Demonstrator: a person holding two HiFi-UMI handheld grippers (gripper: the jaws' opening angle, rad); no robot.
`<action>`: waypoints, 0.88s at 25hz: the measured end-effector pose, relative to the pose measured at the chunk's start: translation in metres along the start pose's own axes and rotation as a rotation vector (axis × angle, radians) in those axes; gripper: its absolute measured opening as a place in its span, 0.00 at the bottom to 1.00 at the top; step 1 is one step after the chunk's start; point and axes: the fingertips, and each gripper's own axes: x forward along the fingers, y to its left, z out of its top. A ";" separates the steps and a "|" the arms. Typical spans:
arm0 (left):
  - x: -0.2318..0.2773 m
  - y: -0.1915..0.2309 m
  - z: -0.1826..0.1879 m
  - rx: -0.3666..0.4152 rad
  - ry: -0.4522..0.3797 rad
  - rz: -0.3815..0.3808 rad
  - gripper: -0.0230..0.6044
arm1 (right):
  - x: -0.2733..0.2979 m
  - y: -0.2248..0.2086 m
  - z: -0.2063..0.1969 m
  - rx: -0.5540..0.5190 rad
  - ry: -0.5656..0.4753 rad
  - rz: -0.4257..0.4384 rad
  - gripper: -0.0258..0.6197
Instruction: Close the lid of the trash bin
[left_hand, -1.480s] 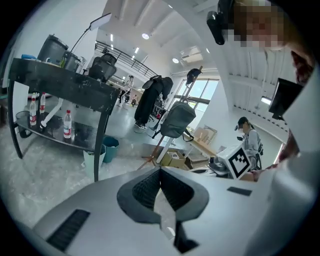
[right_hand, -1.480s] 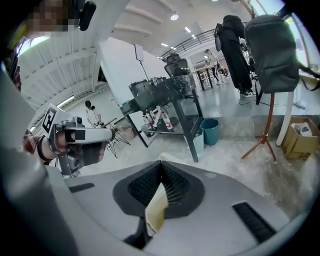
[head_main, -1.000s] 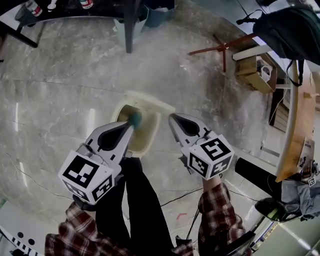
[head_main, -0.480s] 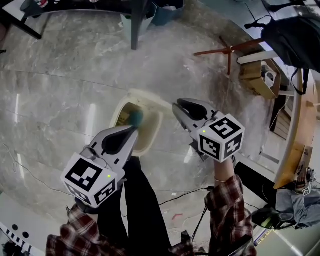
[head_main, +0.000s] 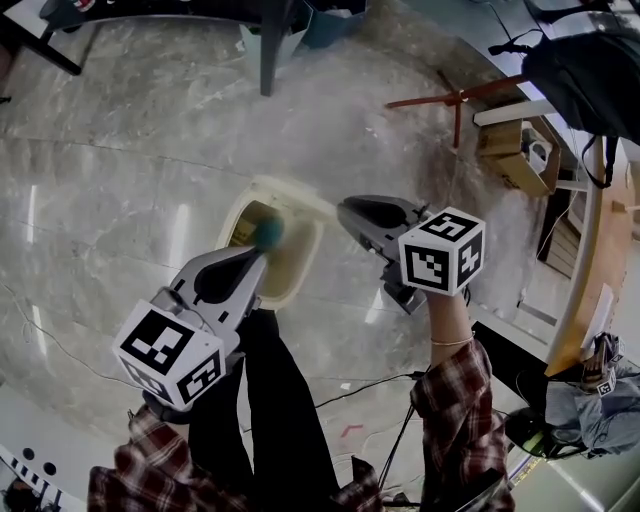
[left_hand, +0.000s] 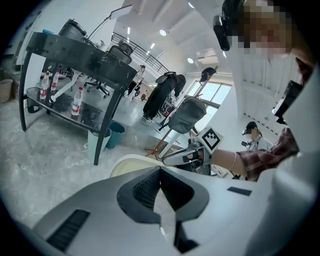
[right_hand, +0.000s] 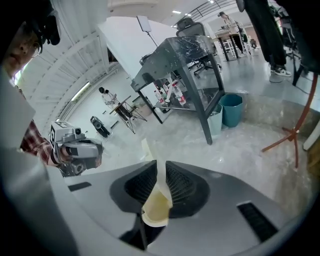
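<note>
**One bin, lid up, right jaws on its edge**

One cream trash bin on the grey marble floor, mouth open, with one lid upright along the far rim. Two grippers over it, one marker cube on each: left cube, right cube, black-and-white squares only.

Right gripper at the lid's right end. Jaws nearly together, the lid's thin cream edge pinched between the ribbed pads.

Left gripper above the bin's near rim, apart from the lid. Jaws together at the tips, nothing between them.

One teal round thing just off the left tips, at the bin's mouth; inside or not, cannot tell.

Farther off, one black desk with three bottles on its lower shelf, red-banded labels too small to read. Two pails beside its leg: teal pail, pale pail.
</note>
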 end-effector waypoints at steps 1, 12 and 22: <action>0.001 -0.001 0.000 0.000 0.000 -0.002 0.06 | 0.000 0.003 -0.002 -0.001 0.003 0.003 0.14; -0.014 0.000 -0.010 -0.008 0.012 0.018 0.05 | 0.009 0.056 -0.051 -0.081 0.084 0.042 0.14; -0.026 0.030 -0.051 -0.013 0.067 0.064 0.06 | 0.040 0.098 -0.121 -0.076 0.109 0.049 0.14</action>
